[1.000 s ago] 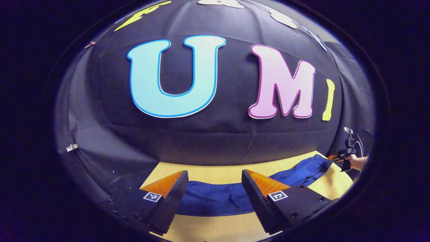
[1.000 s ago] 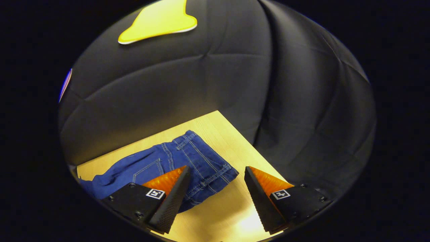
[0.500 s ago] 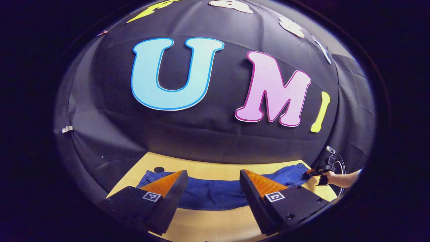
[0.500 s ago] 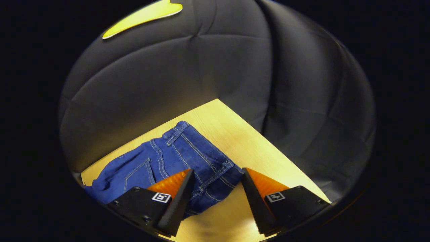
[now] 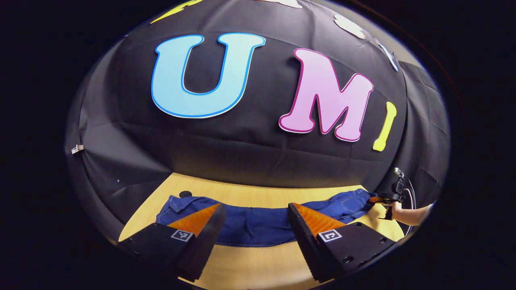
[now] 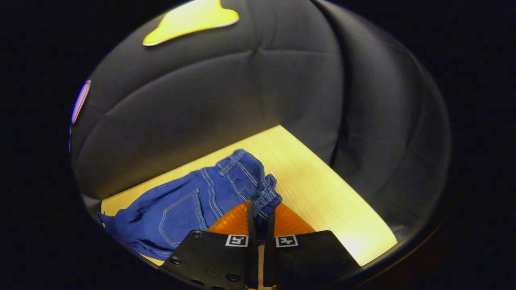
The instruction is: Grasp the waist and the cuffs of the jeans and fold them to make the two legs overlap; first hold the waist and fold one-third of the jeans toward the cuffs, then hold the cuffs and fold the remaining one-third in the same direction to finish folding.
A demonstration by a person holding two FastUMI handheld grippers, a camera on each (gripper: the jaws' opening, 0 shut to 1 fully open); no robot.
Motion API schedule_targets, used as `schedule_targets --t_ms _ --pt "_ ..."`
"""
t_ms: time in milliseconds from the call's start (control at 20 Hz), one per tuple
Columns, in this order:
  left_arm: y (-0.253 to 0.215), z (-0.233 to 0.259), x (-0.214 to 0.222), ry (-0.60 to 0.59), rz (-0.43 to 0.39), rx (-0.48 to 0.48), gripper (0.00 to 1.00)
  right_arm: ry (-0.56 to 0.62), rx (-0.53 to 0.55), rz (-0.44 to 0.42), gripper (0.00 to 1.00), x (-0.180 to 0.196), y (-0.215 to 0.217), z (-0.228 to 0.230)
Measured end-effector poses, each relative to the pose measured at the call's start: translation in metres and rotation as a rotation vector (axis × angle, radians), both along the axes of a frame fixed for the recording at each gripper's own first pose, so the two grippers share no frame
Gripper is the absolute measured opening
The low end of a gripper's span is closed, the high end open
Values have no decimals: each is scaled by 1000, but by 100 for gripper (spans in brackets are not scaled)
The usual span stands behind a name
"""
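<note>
Blue jeans (image 5: 258,223) lie stretched out flat across the wooden table (image 5: 258,266), running side to side near the table's far edge, close to the black cloth wall (image 5: 250,157).

Left gripper (image 5: 254,227): fingers spread wide apart, nothing between them, hovering over the table just in front of the jeans' mid-leg section. The cuff end of the jeans (image 5: 173,203) sits past the left finger, near the table's left end; a small dark round spot (image 5: 185,194) on the table lies just behind the cuff.

Right gripper (image 6: 258,219): fingers closed almost together, pinching the waistband corner of the jeans (image 6: 266,197) between them. The denim there is bunched and puckered up at the fingertips. Back pocket (image 6: 177,213) and seam stitching show to the left of the grip; the rest of the jeans (image 6: 181,209) trails off leftward over the table (image 6: 322,193).

In the left gripper view, the right gripper (image 5: 381,198) shows far off at the waist end of the jeans, held by a person's hand (image 5: 397,209) with a bare forearm behind it; its tips touch the waist fabric. A cable loops behind it.

Small metal clip (image 5: 76,149) on the wall, well left of the jeans.
</note>
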State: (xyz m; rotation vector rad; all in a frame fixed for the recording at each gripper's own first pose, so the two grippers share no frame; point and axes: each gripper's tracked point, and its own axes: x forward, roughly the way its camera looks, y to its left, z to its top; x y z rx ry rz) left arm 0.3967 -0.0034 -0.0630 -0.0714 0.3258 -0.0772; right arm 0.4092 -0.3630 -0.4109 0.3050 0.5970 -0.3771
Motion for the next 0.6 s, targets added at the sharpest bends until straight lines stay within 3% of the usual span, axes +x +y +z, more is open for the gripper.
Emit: schedule_targets --t_ms 50,100,250,600 --pt "0 1 0 -1 0 4 97 -51 -45 29 16 2 1 16" --pt "1 1 -1 -3 -1 12 97 -100 -82 58 9 0 2 31" --pt "7 2 -5 -4 18 47 96 -204 -162 147 9 -13 13 61" --pt "-3 -8 -34 -16 -20 34 97 -401 -296 368 8 -29 33 31"
